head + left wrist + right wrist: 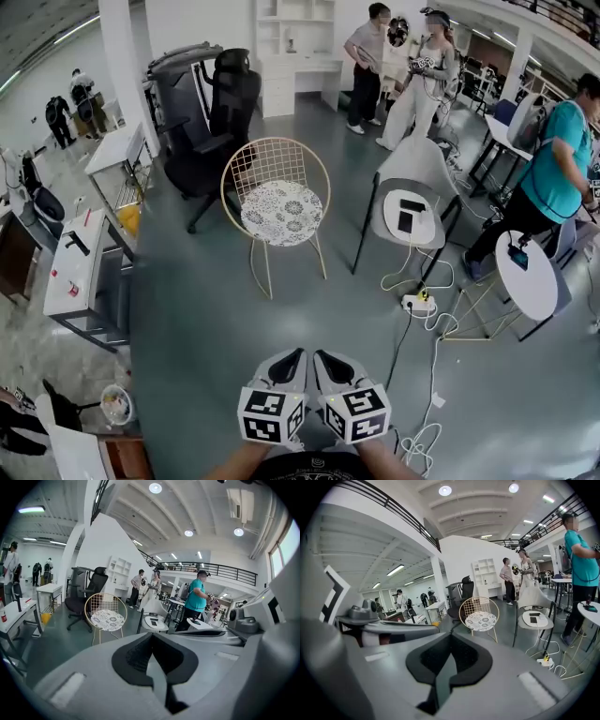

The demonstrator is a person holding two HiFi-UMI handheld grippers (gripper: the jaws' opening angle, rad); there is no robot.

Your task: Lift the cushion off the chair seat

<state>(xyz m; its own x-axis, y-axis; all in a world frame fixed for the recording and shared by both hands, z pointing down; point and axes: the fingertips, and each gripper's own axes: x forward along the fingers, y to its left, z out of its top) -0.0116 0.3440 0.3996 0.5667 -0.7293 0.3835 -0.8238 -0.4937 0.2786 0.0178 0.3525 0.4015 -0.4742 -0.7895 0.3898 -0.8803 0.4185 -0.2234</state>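
A round white cushion with a grey floral print lies on the seat of a gold wire chair in the middle of the floor. It also shows far off in both gripper views, as the cushion and the cushion. My left gripper and right gripper hang side by side at the bottom of the head view, well short of the chair. Both are shut with nothing between the jaws; each pair of dark pads meets in a closed line.
A black office chair stands behind the gold chair. Right of it is a white chair with a phone on its seat, then a power strip with trailing cables and a round white table. A white cart stands left. Several people stand around.
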